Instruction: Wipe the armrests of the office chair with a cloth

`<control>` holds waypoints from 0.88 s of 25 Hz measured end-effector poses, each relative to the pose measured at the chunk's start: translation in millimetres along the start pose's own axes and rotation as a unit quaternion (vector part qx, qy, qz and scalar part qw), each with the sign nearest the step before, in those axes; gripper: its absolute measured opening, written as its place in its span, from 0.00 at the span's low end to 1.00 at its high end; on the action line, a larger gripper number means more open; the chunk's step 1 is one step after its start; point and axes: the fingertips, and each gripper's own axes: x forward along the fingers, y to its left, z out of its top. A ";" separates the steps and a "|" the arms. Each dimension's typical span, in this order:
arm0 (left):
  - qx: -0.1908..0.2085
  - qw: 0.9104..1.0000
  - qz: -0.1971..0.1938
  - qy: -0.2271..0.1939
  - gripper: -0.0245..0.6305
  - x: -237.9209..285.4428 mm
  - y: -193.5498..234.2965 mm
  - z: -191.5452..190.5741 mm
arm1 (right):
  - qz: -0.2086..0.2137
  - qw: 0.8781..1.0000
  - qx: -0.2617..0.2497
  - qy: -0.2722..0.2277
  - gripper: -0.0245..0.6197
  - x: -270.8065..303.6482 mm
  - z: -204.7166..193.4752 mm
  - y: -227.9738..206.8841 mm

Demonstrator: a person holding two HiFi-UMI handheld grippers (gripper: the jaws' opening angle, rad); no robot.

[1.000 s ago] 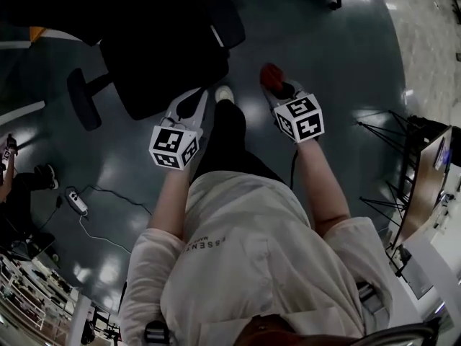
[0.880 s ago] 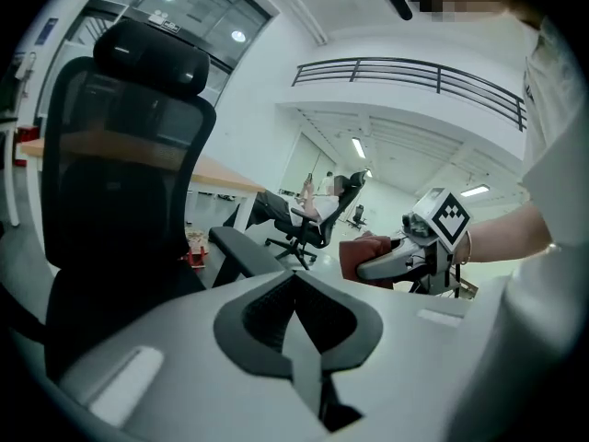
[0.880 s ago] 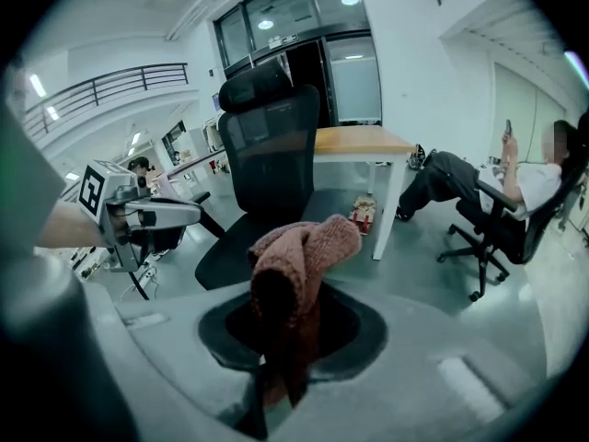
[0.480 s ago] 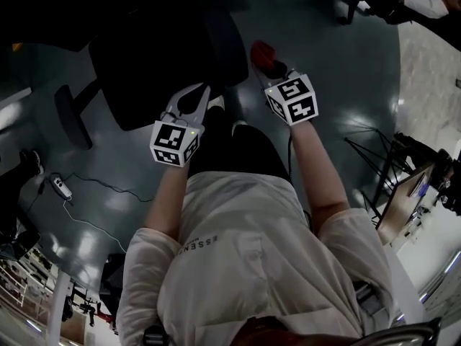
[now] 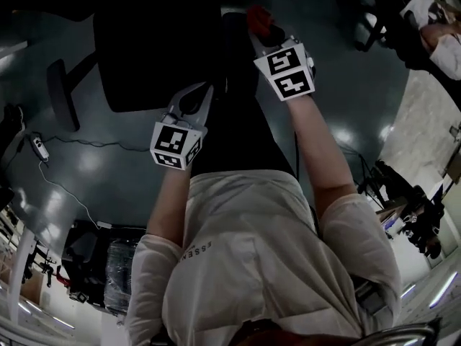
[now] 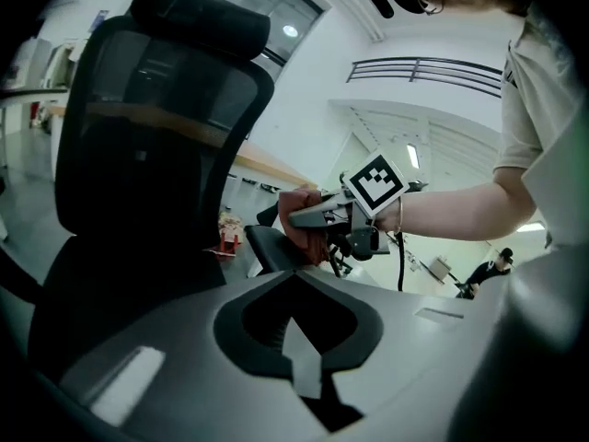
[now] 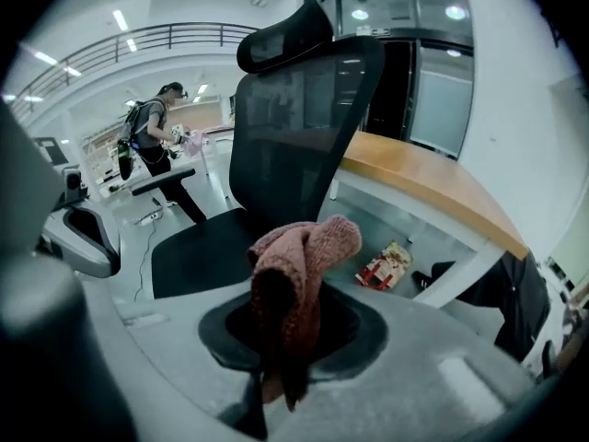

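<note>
Moved toward 12 o'clock, the right gripper [image 5: 261, 29] is pinched on the cloth [image 7: 304, 247], by the chair armrest [image 6: 262, 247]. Soft and light, the cloth is best held bunched. The left gripper [image 5: 205, 92] is pressed together, empty.

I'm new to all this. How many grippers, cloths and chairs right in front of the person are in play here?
Grippers: 2, the left gripper and the right gripper
Cloth: 1, pinched in the right gripper
Office chair in front: 1
Total: 4
</note>
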 end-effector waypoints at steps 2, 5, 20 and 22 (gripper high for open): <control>-0.021 0.999 0.021 -0.016 0.06 1.1 7.8 5.3 | 0.008 1.000 -0.025 -0.003 0.12 13.6 12.8 -3.2; -0.044 0.998 0.044 -0.031 0.06 0.1 12.4 6.8 | 0.024 0.998 -0.050 0.002 0.12 32.0 23.9 -0.4; -0.070 0.996 0.046 -0.028 0.06 -34.5 22.4 -23.5 | 0.057 0.996 -0.069 0.005 0.13 40.5 19.9 55.6; -0.067 0.997 0.036 -0.026 0.06 -38.3 17.6 -29.0 | 0.057 0.996 -0.066 0.009 0.13 35.1 13.4 66.5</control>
